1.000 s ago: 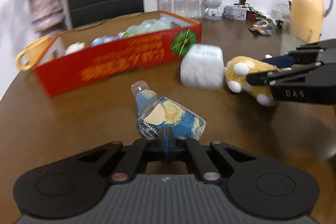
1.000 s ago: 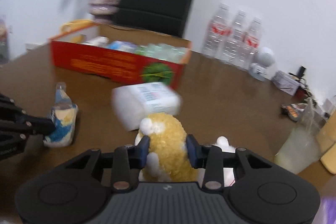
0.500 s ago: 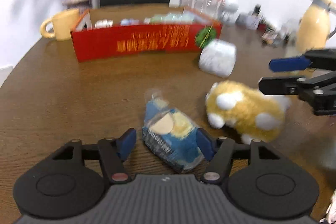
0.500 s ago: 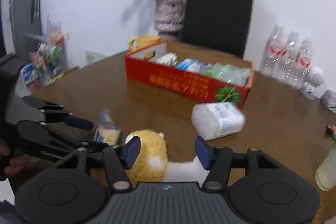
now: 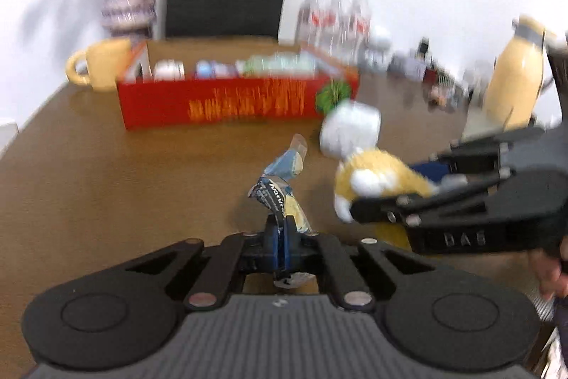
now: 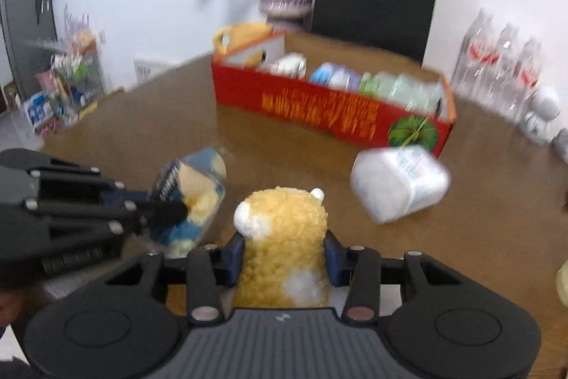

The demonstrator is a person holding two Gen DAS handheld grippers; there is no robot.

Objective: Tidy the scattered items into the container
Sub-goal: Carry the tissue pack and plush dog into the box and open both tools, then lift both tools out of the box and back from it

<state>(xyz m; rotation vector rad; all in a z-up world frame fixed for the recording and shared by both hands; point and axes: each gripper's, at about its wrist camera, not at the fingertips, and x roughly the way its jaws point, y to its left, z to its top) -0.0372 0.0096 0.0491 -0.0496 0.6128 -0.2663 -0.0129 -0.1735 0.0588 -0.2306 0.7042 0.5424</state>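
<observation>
Two tongs clamped: left (image 5: pixel 280 238) on snack packet (image 5: pixel 278 192), right (image 6: pixel 284 258) on plush toy (image 6: pixel 284 237).

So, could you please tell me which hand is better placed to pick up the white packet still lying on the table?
Neither is free, but the right tool is better placed: the white packet lies just ahead to its right, while the left tool, shut on the flattened bottle, sits farther off.

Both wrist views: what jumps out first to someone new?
The yellow plush, squeezed in the right claw at centre front. Beside it, the left claw pinches a crumpled blue pouch. Behind them sits the red box, already holding several items, with a white pack lying loose on the table near the box's right end.
</observation>
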